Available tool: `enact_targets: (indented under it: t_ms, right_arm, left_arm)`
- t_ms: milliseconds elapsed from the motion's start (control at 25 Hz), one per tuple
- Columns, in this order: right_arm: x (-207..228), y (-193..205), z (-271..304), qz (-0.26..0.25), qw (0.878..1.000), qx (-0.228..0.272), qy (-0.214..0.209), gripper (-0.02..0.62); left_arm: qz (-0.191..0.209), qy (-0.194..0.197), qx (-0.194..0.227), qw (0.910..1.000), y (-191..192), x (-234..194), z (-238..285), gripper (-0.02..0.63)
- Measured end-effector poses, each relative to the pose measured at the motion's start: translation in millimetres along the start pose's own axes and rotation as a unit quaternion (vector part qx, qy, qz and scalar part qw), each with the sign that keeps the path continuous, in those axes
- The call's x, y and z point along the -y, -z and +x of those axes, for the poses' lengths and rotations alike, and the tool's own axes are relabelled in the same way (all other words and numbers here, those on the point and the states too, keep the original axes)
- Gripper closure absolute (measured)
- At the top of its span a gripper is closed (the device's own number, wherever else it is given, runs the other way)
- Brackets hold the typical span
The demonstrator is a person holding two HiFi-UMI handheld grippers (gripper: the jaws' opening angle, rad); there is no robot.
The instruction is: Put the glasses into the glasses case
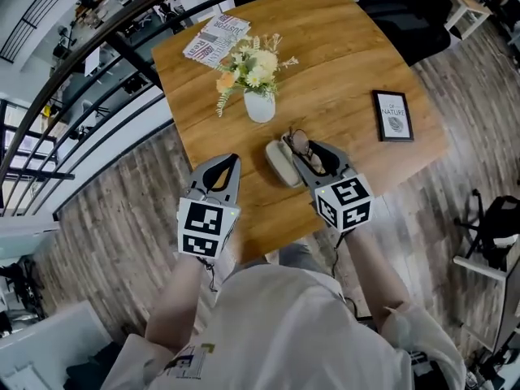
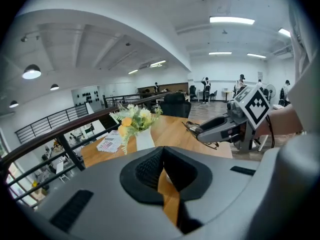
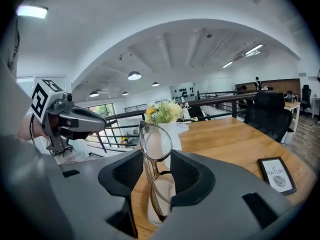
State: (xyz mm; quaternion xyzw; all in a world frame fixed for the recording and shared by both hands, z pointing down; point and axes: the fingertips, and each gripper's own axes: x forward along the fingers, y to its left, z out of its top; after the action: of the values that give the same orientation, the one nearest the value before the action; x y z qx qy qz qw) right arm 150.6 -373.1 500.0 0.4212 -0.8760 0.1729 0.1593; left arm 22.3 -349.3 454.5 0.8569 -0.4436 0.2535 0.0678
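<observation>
My right gripper (image 1: 307, 154) is shut on a pair of thin brown-framed glasses (image 1: 298, 143) and holds them just above the wooden table (image 1: 341, 71). In the right gripper view the glasses (image 3: 156, 144) stand on edge between the pads, one lens above the other. The pale oval glasses case (image 1: 280, 163) lies on the table right beside and partly under that gripper. My left gripper (image 1: 230, 165) hovers over the table's near edge, left of the case, shut with nothing in it. The left gripper view shows the right gripper (image 2: 220, 129) with the glasses (image 2: 192, 128) at its tip.
A white vase of flowers (image 1: 258, 96) stands just beyond the case. A magazine (image 1: 215, 39) lies at the far left corner and a small framed picture (image 1: 393, 115) at the right. A black railing (image 1: 106, 43) runs left of the table; a black chair (image 1: 402, 10) stands behind it.
</observation>
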Motion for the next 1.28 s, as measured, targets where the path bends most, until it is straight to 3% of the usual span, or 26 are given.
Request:
enact_targets:
  t_ms: [160,560,840,1280]
  right_arm:
    - [14,37,28,0.013,0.999,-0.032,0.000,0.403]
    - [19,127,83,0.032,0.990,-0.139,-0.011,0.403]
    - [9,171,110,0.039,0.980,-0.193,-0.024,0.402]
    - [11,190,119,0.057,0.971,-0.233,-0.019,0.393]
  left_arm:
    - [-0.048,0.006,-0.013,0.9988,20,7,11,0.589]
    - [-0.080,0.013,-0.073,0.9941,80,16,39,0.589]
    - [-0.126,0.012,-0.100,0.9868,120,17,46,0.589]
    - [-0.145,0.019,-0.133,0.9802,155,20,42,0.589]
